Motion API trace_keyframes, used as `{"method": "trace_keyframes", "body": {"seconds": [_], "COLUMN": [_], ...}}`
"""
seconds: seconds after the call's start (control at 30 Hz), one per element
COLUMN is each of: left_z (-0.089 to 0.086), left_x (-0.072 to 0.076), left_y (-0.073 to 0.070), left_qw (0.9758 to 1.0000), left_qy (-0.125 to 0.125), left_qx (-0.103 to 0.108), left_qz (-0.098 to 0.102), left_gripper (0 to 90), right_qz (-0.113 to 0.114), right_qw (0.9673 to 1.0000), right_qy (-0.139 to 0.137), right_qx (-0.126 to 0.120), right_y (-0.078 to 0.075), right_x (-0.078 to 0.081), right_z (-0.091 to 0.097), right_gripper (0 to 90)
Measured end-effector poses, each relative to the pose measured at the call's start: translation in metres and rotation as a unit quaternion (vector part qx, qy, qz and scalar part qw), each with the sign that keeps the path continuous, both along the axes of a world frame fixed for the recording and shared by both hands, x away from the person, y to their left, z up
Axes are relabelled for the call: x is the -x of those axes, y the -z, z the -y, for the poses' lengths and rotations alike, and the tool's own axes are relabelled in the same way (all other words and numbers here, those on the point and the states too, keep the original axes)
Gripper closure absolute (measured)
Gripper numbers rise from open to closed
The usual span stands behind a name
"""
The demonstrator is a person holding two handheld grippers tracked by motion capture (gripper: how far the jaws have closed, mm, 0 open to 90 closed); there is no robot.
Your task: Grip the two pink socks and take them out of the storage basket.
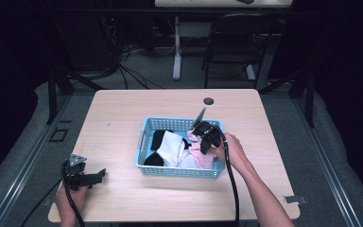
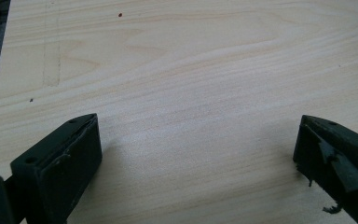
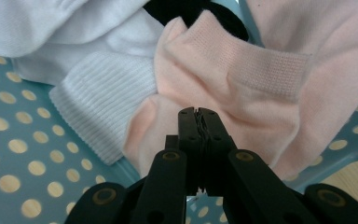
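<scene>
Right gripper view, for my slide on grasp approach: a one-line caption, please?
Right gripper, fingers closed together, poised over a pink sock beside a white sock in the blue perforated basket.

The left hand grips the black two-jaw left gripper low and level, jaws spread wide apart with nothing between them, grey three-cornered plate on top, cable trailing back past the wrist. The right forearm reaches forward; the right hand tilts the black right gripper downward, jaws pressed together, nothing visibly held between them.
</scene>
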State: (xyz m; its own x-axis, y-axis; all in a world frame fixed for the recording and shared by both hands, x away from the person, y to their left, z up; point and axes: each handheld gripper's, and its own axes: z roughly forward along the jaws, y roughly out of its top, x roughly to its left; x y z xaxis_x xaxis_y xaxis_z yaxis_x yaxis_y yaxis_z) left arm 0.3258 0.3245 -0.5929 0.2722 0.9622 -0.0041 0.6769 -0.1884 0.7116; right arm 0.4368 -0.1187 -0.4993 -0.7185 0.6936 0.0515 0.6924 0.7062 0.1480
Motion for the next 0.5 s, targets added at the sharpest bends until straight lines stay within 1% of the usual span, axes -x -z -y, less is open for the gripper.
{"method": "trace_keyframes", "body": {"seconds": [0.07, 0.13, 0.17, 0.2, 0.23, 0.3, 0.33, 0.37, 0.4, 0.5], "left_z": [0.0, 0.0, 0.0, 0.0, 0.0, 0.0, 0.0, 0.0, 0.0, 0.0], "left_x": [0.0, 0.0, 0.0, 0.0, 0.0, 0.0, 0.0, 0.0, 0.0, 0.0], "left_y": [0.0, 0.0, 0.0, 0.0, 0.0, 0.0, 0.0, 0.0, 0.0, 0.0], "left_qw": [1.0, 1.0, 1.0, 1.0, 1.0, 1.0, 1.0, 1.0, 1.0, 1.0], "left_qy": [0.0, 0.0, 0.001, 0.001, 0.001, 0.0, 0.0, 0.0, -0.001, -0.001], "left_qx": [0.0, 0.0, 0.0, 0.0, 0.0, 0.001, 0.001, 0.001, 0.001, 0.001], "left_qz": [0.0, 0.0, 0.0, 0.0, 0.0, 0.001, 0.001, 0.001, 0.001, 0.001], "left_gripper": [0.9, 0.9, 0.8, 0.9, 0.9, 0.9, 0.9, 0.9, 0.9, 1.0], "right_qz": [0.008, 0.012, 0.011, 0.017, 0.021, 0.026, 0.026, 0.034, 0.043, 0.056], "right_qw": [1.0, 0.9999, 0.9999, 0.9997, 0.9996, 0.9993, 0.9993, 0.999, 0.9985, 0.9973], "right_qy": [-0.004, 0.0, -0.002, -0.001, 0.001, -0.001, -0.001, 0.0, -0.002, -0.001], "right_qx": [0.0, -0.007, -0.006, -0.015, -0.019, -0.026, -0.026, -0.03, -0.035, -0.047], "right_y": [-0.003, -0.007, -0.01, -0.012, -0.016, -0.025, -0.025, -0.03, -0.037, -0.048], "right_x": [0.001, 0.002, 0.002, 0.003, 0.004, 0.005, 0.005, 0.006, 0.008, 0.01], "right_z": [0.001, 0.002, 0.003, 0.003, 0.004, 0.003, 0.003, 0.003, 0.001, -0.001], "right_gripper": [88.9, 89.0, 89.0, 89.0, 89.1, 89.1, 89.1, 89.1, 89.1, 89.1]}}
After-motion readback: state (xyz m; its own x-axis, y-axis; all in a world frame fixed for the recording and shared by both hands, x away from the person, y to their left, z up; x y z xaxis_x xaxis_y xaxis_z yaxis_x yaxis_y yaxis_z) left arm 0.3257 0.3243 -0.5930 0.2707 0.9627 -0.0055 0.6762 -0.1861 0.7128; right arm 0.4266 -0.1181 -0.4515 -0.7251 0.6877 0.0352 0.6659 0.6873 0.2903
